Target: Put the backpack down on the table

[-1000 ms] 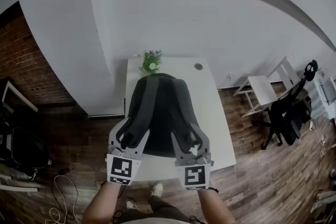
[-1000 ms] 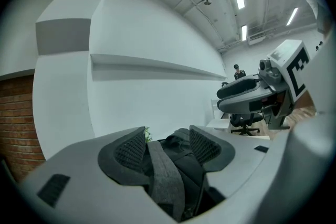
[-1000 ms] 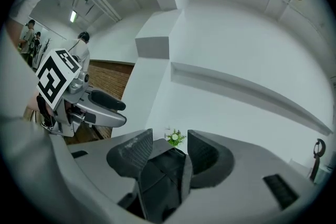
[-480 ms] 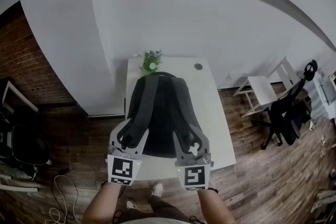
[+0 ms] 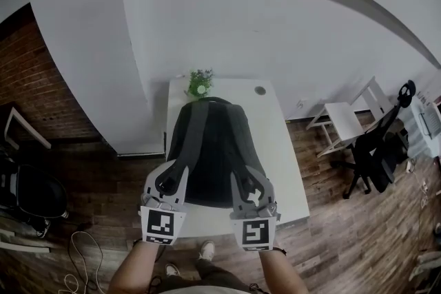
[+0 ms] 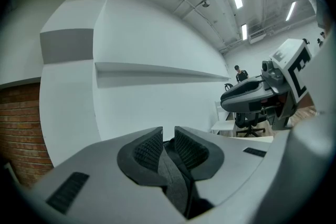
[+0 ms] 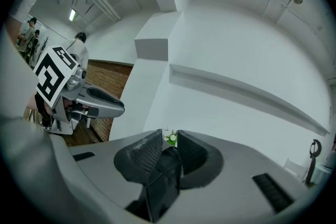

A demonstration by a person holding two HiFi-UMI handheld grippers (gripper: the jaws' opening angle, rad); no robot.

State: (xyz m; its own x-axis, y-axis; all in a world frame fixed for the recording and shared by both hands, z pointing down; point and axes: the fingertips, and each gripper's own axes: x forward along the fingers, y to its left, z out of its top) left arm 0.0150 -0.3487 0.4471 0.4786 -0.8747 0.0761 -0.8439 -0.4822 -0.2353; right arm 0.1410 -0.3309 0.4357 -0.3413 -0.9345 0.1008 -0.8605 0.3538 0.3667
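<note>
A dark grey backpack [image 5: 210, 155] lies on the white table [image 5: 284, 148] with its back panel and straps facing up. My left gripper [image 5: 170, 179] sits at its near left corner. In the left gripper view the jaws of this left gripper [image 6: 168, 136] are closing, and their ribbed pads pinch the grey shoulder strap [image 6: 172, 178]. My right gripper [image 5: 250, 186] is at the near right corner. The jaws of this right gripper [image 7: 169, 140] are closing too, and a dark strap [image 7: 163, 181] is squeezed between the pads.
A small potted plant [image 5: 199, 82] and a small round object [image 5: 260, 89] stand at the table's far end, against the white wall. A black office chair [image 5: 375, 148] and a white side table [image 5: 341, 117] are to the right. Brick wall and wooden floor lie to the left.
Both grippers' jaws have drawn together from wide open until they pinch the backpack's straps. The hands and the backpack have stayed where they were.
</note>
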